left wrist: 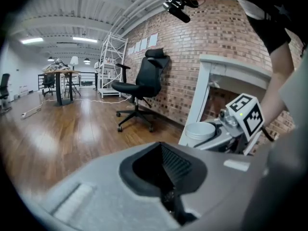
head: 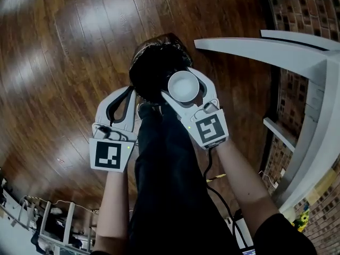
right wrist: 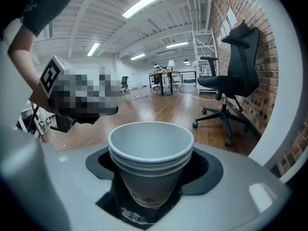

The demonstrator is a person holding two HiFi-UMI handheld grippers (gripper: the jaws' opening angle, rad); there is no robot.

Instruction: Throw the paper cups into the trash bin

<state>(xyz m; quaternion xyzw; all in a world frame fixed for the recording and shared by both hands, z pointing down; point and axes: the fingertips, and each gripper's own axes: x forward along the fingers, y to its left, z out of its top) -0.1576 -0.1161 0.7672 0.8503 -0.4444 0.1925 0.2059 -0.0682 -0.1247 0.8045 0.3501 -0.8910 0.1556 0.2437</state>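
Note:
A stack of nested white paper cups [head: 184, 86] sits upright between the jaws of my right gripper [head: 179, 84], which is shut on it. The cups hang over the near right rim of the trash bin [head: 153, 67], a round bin lined with a black bag. In the right gripper view the cup stack [right wrist: 150, 153] fills the gap between the grey jaws. My left gripper [head: 127, 92] is beside the bin's near left edge, shut with nothing in it. In the left gripper view its jaws [left wrist: 161, 170] meet around an empty dark hollow, and the held cups [left wrist: 199, 129] show at the right.
A white table frame [head: 297, 52] stands to the right against a brick wall [head: 303, 7]. The person's black trousers [head: 170, 185] are directly below the grippers. A black office chair [left wrist: 139, 85] stands on the wood floor [head: 69, 47] further off.

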